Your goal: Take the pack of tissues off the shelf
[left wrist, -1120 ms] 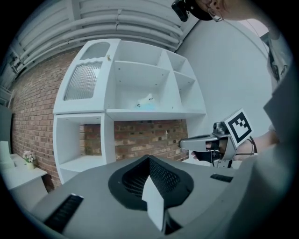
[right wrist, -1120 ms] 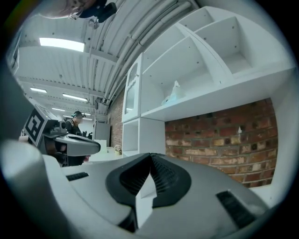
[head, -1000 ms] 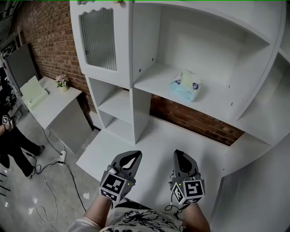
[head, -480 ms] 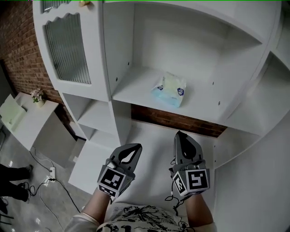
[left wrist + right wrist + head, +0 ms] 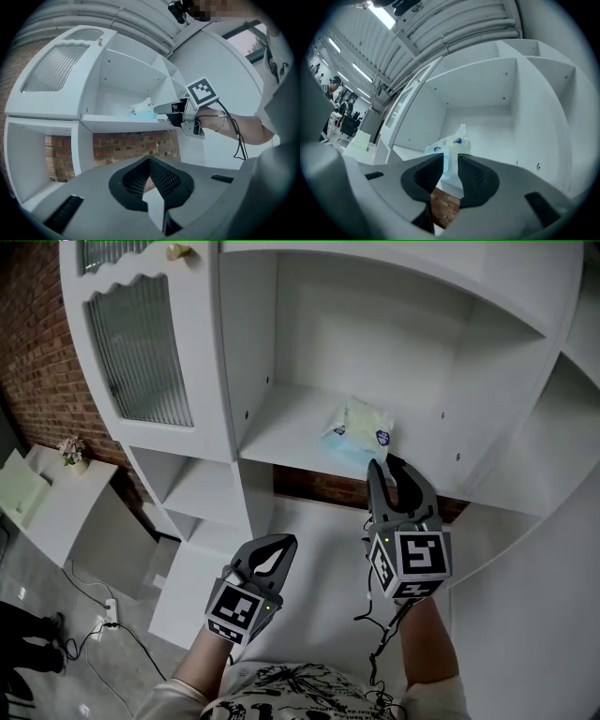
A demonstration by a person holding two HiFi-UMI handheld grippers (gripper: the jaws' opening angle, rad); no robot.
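The pack of tissues (image 5: 361, 430), light blue and pale green, lies on the white shelf (image 5: 286, 423) of the open middle compartment. It also shows in the left gripper view (image 5: 142, 108) and, straight ahead, in the right gripper view (image 5: 451, 146). My right gripper (image 5: 395, 470) is raised to the shelf's front edge, just short of the pack. Its jaws are opening and stand apart, with nothing between them. My left gripper (image 5: 278, 544) hangs lower, over the white desk surface (image 5: 319, 540), shut and empty.
A cabinet door with ribbed glass (image 5: 141, 352) is left of the compartment, with small cubbies (image 5: 192, 488) below it. A brick wall (image 5: 33, 371) shows behind. A low white side table with a flower pot (image 5: 70, 451) and floor cables (image 5: 103, 615) are at the left.
My right gripper has risen and moved forward to the shelf edge, and its jaws have parted. The left gripper has stayed low. The head view has swung towards the shelf.
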